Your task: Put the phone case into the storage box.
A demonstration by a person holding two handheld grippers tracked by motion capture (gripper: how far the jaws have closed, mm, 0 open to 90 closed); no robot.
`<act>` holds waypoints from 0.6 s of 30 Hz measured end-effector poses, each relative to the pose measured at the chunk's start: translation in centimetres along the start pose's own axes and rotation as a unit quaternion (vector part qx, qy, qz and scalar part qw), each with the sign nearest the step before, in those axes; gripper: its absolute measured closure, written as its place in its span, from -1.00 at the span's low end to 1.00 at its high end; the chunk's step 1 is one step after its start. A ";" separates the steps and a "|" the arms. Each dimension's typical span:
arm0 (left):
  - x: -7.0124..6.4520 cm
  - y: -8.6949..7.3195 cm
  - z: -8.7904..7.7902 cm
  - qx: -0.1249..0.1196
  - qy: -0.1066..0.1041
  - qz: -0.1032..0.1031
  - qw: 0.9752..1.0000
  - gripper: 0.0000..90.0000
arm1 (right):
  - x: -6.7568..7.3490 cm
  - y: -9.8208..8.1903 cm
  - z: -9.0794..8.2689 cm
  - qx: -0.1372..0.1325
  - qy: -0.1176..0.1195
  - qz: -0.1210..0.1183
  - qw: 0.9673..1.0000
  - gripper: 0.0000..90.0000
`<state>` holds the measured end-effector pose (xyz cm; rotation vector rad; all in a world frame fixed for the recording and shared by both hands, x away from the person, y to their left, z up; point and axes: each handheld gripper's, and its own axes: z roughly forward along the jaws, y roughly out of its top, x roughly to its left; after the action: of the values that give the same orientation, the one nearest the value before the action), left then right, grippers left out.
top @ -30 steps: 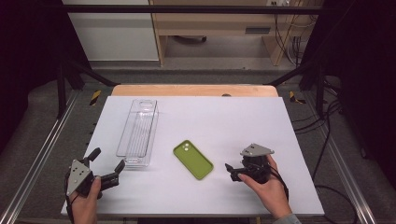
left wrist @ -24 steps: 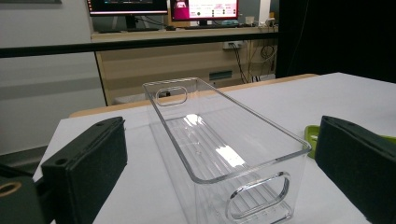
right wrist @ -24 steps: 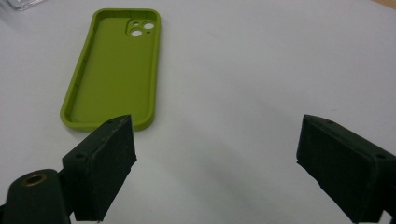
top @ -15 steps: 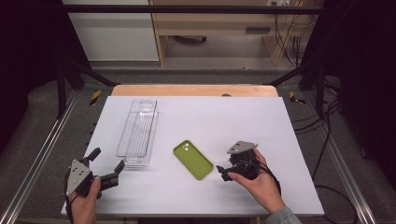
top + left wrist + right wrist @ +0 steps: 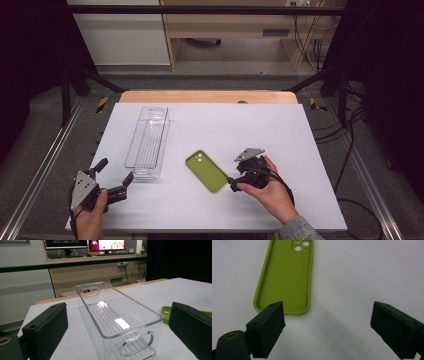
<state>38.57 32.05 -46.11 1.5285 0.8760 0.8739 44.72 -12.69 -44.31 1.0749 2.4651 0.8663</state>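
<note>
Clear bin (image 5: 146, 142) stands beside green case (image 5: 206, 170) (well apart).

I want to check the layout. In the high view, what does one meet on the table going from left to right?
Left claw → clear bin → green phone case → right claw

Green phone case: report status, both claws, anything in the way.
Right claw open, just short of the green phone case, not touching. Left claw open, near the clear bin. Case flat on the table, nothing in the way.
</note>
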 end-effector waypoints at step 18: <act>-0.1 0.1 0.1 -0.010 -0.005 -0.005 1.000 -0.96 | 0.6 1.7 0.9 0.010 0.019 0.025 0.999 -0.42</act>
<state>38.61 31.89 -46.07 1.5085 0.8640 0.8642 45.71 -11.01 -43.93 1.1413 2.4942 0.8859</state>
